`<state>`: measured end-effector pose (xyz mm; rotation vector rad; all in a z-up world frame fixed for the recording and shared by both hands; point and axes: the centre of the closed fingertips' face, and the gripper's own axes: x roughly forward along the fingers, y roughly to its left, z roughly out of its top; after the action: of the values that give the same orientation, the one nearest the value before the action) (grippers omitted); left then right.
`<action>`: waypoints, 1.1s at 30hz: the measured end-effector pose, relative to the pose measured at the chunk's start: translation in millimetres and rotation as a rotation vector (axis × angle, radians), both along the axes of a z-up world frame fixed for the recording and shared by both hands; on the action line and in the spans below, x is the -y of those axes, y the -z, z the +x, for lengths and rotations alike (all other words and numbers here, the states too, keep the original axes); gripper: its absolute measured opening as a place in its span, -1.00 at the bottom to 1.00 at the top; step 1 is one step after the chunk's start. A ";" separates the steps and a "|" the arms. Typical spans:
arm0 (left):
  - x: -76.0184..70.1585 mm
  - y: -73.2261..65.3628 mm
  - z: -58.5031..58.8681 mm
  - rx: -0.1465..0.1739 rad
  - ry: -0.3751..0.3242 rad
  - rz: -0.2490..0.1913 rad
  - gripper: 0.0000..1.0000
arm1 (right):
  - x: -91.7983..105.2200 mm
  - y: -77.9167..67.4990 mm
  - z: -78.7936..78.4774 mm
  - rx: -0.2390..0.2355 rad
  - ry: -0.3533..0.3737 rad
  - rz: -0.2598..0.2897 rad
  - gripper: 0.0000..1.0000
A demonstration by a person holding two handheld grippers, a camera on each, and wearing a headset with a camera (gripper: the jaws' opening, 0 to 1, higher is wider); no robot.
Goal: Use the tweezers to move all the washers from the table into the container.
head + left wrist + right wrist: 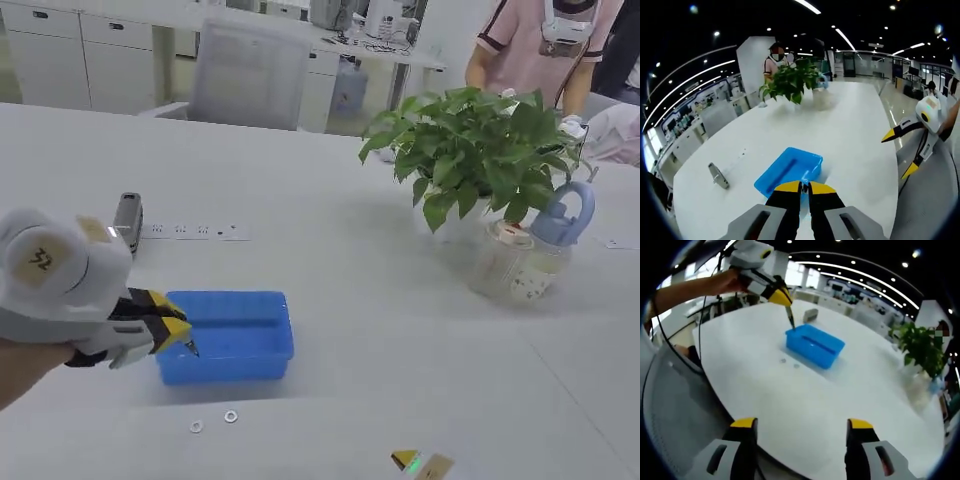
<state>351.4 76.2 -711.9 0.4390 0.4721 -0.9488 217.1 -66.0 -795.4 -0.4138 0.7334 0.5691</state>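
My left gripper hangs over the left end of the blue container and is shut on thin dark tweezers, whose tip points down at the container's rim. In the right gripper view the left gripper and tweezers stand above the container. Two small washers lie on the white table just in front of the container, also seen as washers. My right gripper is open and holds nothing; its yellow tips show at the bottom edge. The left gripper view shows the right gripper with jaws spread.
A potted plant and a clear jar with a blue-handled bottle stand at the right. A dark grey device lies by the table's sockets. A person in pink stands behind the table, and a chair.
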 end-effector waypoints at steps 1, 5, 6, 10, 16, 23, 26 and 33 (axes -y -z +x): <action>1.0 2.2 -3.3 -0.002 0.005 0.000 -0.97 | -0.5 -0.7 -0.1 0.000 0.001 0.006 0.43; 3.7 11.4 -11.2 -0.020 0.019 0.009 -0.97 | -1.4 -1.0 -0.5 -0.003 0.002 0.016 0.45; 4.5 14.0 -13.1 -0.024 0.022 0.011 -0.97 | -1.2 -0.9 -0.5 -0.002 0.000 0.013 0.45; 5.0 21.9 -15.3 -0.038 0.023 0.017 -0.97 | -2.5 -1.4 -1.1 -0.002 -0.005 0.020 0.45; 4.4 37.1 -17.9 -0.066 0.019 0.027 -0.97 | -0.1 -1.1 -0.5 -0.001 0.002 0.011 0.43; 3.8 58.0 -21.1 -0.100 0.023 0.049 -0.97 | 0.5 2.2 -1.7 -0.009 -0.008 -0.011 0.39; 3.0 64.5 -20.7 -0.113 0.020 0.054 -0.97 | 0.4 1.8 -1.6 -0.007 -0.008 -0.006 0.39; -0.2 71.0 -18.0 -0.129 0.011 0.069 -0.97 | 1.2 1.8 -0.9 -0.008 -0.003 -0.006 0.38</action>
<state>333.5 76.4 -782.9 0.4451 0.6215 -0.9773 216.2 -67.2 -797.2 -0.4183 0.7420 0.5718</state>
